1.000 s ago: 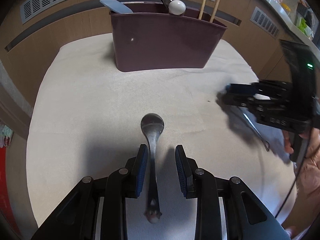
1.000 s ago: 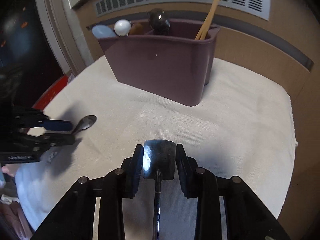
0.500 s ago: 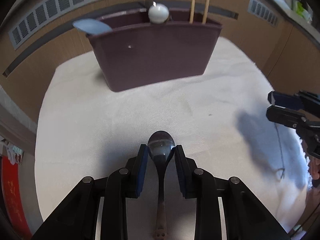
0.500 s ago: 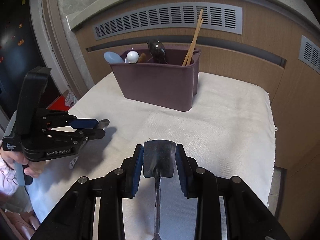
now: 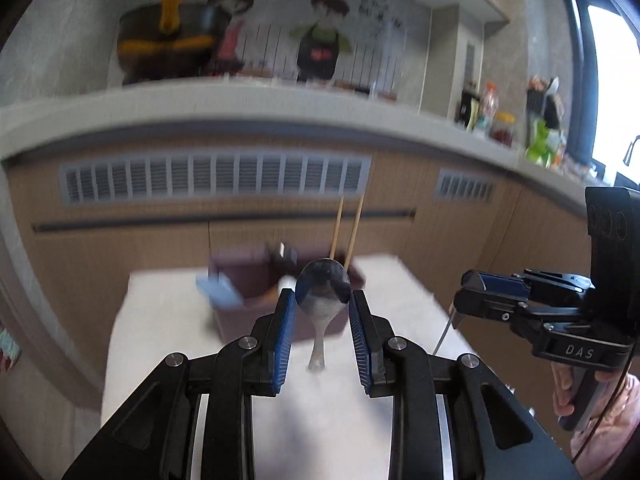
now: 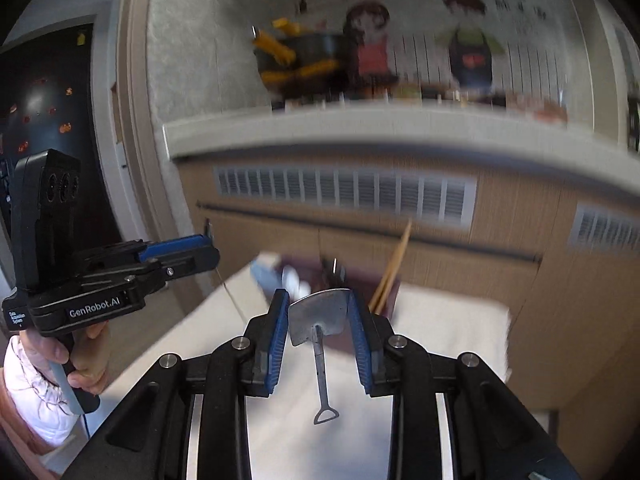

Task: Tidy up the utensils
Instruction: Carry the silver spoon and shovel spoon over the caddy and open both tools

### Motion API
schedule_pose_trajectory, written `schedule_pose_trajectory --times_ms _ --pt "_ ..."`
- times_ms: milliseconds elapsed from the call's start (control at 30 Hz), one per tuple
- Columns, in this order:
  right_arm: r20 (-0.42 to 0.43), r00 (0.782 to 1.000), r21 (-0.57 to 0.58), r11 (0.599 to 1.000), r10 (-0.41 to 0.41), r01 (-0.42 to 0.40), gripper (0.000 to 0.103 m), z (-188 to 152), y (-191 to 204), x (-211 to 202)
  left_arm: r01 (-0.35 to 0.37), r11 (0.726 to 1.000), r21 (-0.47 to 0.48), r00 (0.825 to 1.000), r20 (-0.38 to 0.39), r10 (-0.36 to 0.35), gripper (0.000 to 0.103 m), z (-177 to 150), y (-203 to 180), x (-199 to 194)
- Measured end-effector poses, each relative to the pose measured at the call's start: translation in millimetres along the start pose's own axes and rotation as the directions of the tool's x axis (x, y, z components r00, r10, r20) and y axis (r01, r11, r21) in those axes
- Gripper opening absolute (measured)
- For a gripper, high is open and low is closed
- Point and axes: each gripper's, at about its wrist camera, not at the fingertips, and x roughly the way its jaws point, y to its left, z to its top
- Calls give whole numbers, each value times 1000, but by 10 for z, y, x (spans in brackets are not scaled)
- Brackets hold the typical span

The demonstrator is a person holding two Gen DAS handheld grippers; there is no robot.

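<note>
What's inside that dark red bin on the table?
The bin holds two chopsticks, a pale blue utensil and a white-tipped one. Its lower contents are hidden, blurred.

Left wrist view: looks forward along own fingers, tilted slightly down, toward maroon utensil bin (image 5: 248,304) at 12 o'clock on white-clothed table (image 5: 160,320); right gripper (image 5: 460,304) at 3 o'clock.
Right wrist view: same heading; left gripper (image 6: 212,252) at 9 o'clock.
Shared: bin (image 6: 304,268), table, vented cabinet front (image 6: 344,192), counter, wall drawings; far parts blurred.
</note>
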Motion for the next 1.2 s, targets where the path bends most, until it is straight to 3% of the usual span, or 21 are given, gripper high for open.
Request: schedule_pose_trajectory --times_ms 67,200,300,400,500,800,1200 --pt "61 998 -38 999 -24 26 27 343 26 -28 17 1000 19 999 48 -18 28 295 -18 -43" --pt "137 988 -76 994 -72 83 27 853 37 -2 -28 997 67 990 139 19 28 913 27 11" --pt "147 985 -65 993 -92 102 27 1035 -6 145 -44 997 65 982 185 31 28 1198 111 19" --pt "125 988 -34 995 -92 97 27 1013 -81 400 -44 998 38 978 205 35 28 1294 259 61" --pt "85 993 0 996 -84 84 27 872 -162 660 -57 998 17 980 192 53 28 1197 373 198" --pt "-48 994 42 994 -97 99 27 339 -263 1337 -59 996 -61 998 24 61 28 621 616 921" --pt "-198 978 126 988 -61 88 27 -222 -370 1704 -79 991 -107 983 -171 60 28 -61 706 1360"
